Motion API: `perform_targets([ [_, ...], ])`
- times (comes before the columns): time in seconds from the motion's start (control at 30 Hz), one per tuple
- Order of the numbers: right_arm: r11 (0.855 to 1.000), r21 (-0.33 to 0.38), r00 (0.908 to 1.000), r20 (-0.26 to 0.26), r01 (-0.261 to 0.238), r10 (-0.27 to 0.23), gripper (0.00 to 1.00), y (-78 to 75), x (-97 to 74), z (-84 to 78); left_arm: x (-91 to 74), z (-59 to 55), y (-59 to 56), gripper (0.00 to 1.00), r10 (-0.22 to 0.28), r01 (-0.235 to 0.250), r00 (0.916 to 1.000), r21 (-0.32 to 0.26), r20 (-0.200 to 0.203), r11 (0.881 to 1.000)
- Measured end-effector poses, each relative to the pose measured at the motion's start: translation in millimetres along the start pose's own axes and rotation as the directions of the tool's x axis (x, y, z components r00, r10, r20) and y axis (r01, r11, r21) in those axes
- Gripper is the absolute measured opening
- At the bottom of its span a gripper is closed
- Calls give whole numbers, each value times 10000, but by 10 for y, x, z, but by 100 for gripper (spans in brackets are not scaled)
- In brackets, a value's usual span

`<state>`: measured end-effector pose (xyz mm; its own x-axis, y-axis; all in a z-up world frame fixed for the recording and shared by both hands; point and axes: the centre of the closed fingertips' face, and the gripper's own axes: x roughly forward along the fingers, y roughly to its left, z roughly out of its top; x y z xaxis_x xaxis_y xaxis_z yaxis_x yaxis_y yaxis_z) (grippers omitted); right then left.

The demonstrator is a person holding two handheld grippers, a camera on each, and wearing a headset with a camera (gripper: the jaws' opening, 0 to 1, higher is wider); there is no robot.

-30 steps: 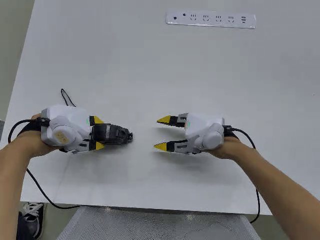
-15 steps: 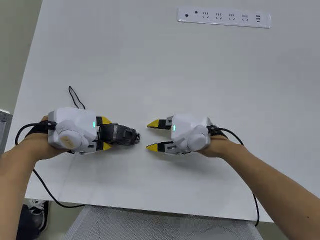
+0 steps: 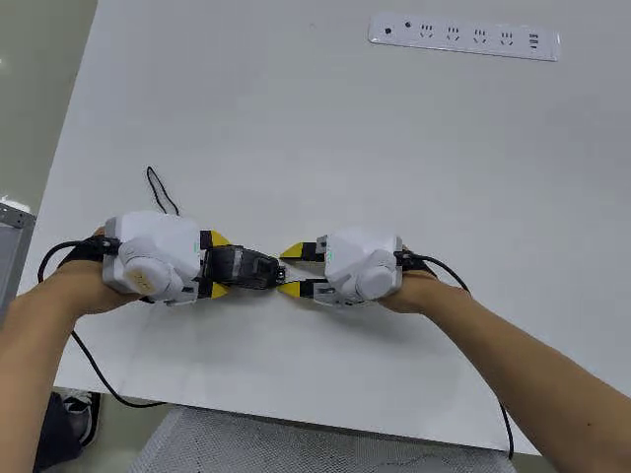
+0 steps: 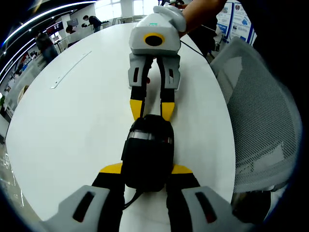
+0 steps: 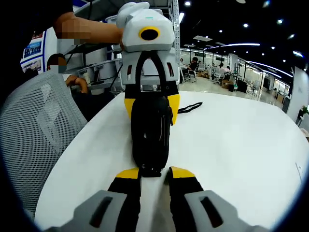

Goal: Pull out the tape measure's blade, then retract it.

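Near the white table's point(image 3: 296, 118) front edge, the left gripper point(image 3: 215, 264) clamps a black tape measure point(image 3: 240, 267); the right gripper point(image 3: 288, 269), jaws narrowly parted, flanks its front end.

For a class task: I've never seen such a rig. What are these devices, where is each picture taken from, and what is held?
A person holds two white tools with yellow-tipped jaws. One picture is from a headset camera looking down; two are from cameras on the tools. The left gripper is shut on a black tape measure over the white table. The right gripper faces it, jaws apart at the tape's front end. A white power strip lies farther back.
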<state>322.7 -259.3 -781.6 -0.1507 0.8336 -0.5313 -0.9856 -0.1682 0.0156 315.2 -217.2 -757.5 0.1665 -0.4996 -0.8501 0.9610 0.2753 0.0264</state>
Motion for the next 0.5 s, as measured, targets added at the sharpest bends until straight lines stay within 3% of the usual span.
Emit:
perform_targets([
  [0.17, 9999, 18, 9999, -16, -145, 145, 17, 45, 3, -2, -6, 8, 0, 29, -6, 6, 10000, -37, 56, 10000],
  [0.5, 9998, 181, 9999, 85, 55, -57, 14, 32, 11, 4, -27, 1, -14, 28, 48, -47, 9998, -57, 179, 10000],
])
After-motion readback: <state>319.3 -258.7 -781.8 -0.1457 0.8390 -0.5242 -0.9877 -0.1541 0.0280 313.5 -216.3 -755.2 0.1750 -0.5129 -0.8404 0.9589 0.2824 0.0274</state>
